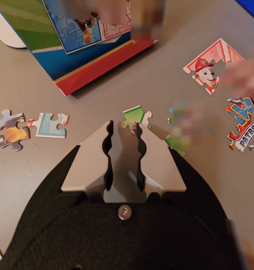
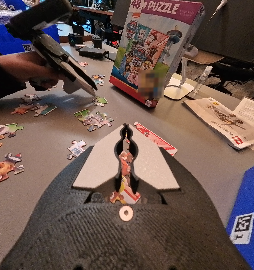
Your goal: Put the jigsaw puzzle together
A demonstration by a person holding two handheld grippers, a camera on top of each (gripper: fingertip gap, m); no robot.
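Note:
My left gripper (image 1: 124,123) is open and low over the grey table (image 1: 94,105). Its right fingertip (image 1: 138,127) is at the near edge of a loose green-and-white puzzle piece (image 1: 134,115); no pad presses on the piece. The right wrist view shows the same gripper (image 2: 94,91), held by a hand (image 2: 28,68), with its tip down at that green piece (image 2: 101,100). My right gripper (image 2: 125,125) is shut, with nothing seen between its tips. It hovers over an assembled red-and-pink puzzle section (image 2: 157,138), which also shows in the left wrist view (image 1: 211,62).
An upright puzzle box (image 2: 145,51) stands behind the pieces. A joined green and grey cluster (image 2: 94,119), a light blue piece (image 1: 50,125), a brown piece (image 1: 12,130) and logo pieces (image 1: 243,124) lie around. A booklet (image 2: 225,122), a white stand base (image 2: 180,89) and a blue board (image 2: 247,211) are at the right. Tip to tip, the grippers are about 25 centimetres apart.

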